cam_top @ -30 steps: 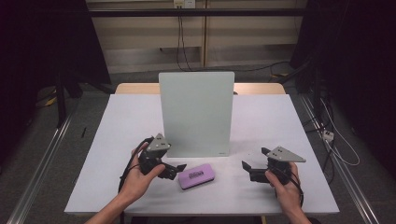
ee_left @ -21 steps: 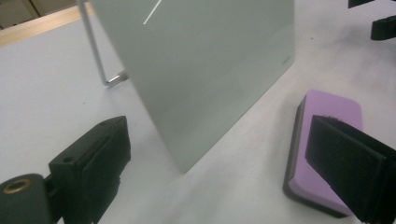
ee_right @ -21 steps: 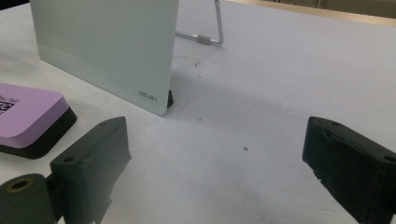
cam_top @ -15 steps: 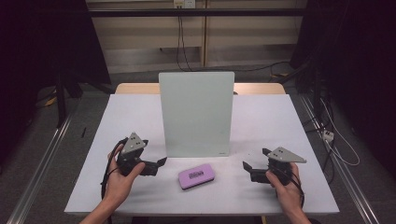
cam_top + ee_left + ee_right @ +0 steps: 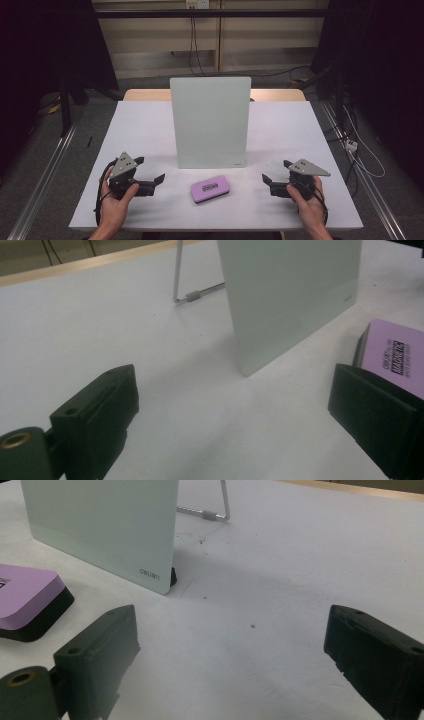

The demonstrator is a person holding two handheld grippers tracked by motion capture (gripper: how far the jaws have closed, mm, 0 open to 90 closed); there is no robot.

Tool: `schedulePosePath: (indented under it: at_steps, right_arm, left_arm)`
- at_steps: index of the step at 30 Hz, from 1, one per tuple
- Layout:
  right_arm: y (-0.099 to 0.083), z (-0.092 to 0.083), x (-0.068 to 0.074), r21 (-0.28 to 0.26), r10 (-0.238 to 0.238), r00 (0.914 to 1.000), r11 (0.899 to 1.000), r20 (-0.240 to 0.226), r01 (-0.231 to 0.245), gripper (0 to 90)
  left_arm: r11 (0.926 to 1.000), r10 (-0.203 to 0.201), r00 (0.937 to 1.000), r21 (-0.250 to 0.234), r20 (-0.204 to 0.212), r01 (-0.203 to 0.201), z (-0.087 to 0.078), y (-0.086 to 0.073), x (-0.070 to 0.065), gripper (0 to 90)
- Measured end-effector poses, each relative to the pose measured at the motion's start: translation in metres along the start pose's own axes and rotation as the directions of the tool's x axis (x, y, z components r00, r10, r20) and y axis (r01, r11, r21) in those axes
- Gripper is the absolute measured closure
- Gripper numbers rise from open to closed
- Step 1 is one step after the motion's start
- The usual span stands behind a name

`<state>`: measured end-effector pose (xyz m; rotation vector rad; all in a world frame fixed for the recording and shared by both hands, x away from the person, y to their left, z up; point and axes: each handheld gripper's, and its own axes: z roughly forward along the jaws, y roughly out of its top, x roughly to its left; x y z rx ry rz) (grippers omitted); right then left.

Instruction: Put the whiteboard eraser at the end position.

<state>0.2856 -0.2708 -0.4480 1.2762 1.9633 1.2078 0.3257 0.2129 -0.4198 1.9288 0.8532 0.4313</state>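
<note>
A pale green-white board (image 5: 210,122) stands upright on a wire stand at the table's middle. In front of it lies a purple eraser (image 5: 210,189) with a black base, flat on the table. My left gripper (image 5: 151,169) is held to the left of the eraser, open and empty, well apart from it. In the left gripper view the eraser (image 5: 395,357) sits just behind the right jaw and the board (image 5: 295,295) rises ahead. My right gripper (image 5: 276,171) is open and empty to the eraser's right. The right gripper view has the eraser (image 5: 27,600) at far left.
The white table (image 5: 145,130) has bare room on both sides of the board. The board's wire stand (image 5: 215,512) reaches back behind it. Dark floor, rails and cables surround the table; a wooden edge (image 5: 145,94) runs along its far side.
My left gripper has drawn away to the left from beside the eraser. The eraser, the board and the right gripper have stayed put.
</note>
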Motion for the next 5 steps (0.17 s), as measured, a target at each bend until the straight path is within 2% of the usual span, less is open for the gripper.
schedulePosePath:
  at_steps: [3,5]
  right_arm:
    - [-0.0006,-0.0011,-0.0008,-0.001,0.002,1.0,1.0,0.004,-0.002,7.3]
    - [-0.0006,-0.0012,-0.0009,-0.001,0.003,1.0,1.0,0.002,-0.003,7.3]
  left_arm:
    - [0.9999,0.001,1.0,0.011,0.001,-0.001,0.0009,-0.0006,0.0002,6.0]
    - [0.9995,-0.029,0.9995,0.008,0.013,0.029,0.0026,0.0001,0.0013,6.0]
